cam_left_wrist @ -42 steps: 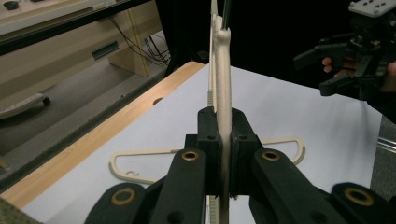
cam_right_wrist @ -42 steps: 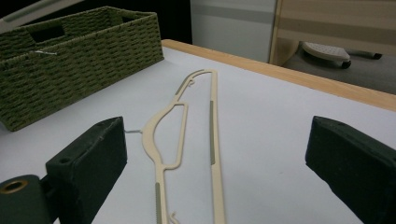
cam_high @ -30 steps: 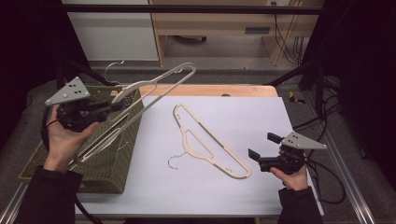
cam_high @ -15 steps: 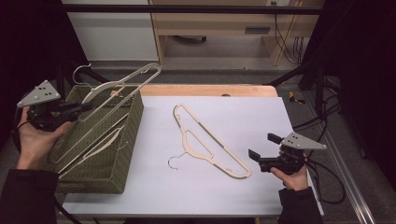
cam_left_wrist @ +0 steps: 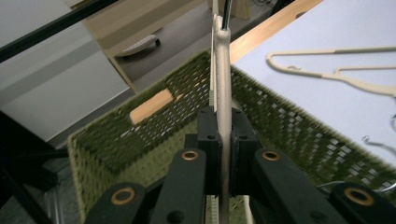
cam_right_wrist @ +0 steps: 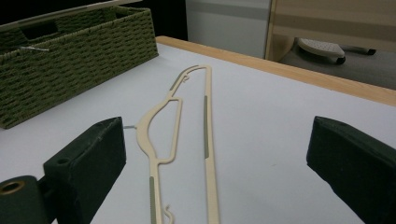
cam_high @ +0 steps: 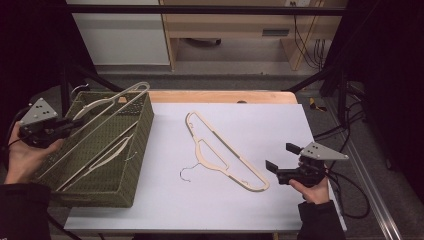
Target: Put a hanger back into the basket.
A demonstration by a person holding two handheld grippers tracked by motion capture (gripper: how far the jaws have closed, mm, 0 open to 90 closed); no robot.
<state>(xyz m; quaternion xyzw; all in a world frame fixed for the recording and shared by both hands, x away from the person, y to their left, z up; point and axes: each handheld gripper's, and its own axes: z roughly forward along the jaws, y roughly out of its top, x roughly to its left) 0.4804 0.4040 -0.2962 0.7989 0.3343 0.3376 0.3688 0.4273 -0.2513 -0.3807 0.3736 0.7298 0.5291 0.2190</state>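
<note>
Left tongs clamped on a cream hanger, held over the green basket at desk's left edge; another hanger lies inside. Right tongs wide apart, empty, near desk's right edge. Loose hanger on the desk lies just left of them, long axis diagonal, so right hand's nearer. Left gripper view shows the bar pinched betw jaws; right gripper view shows it running straight ahead
</note>
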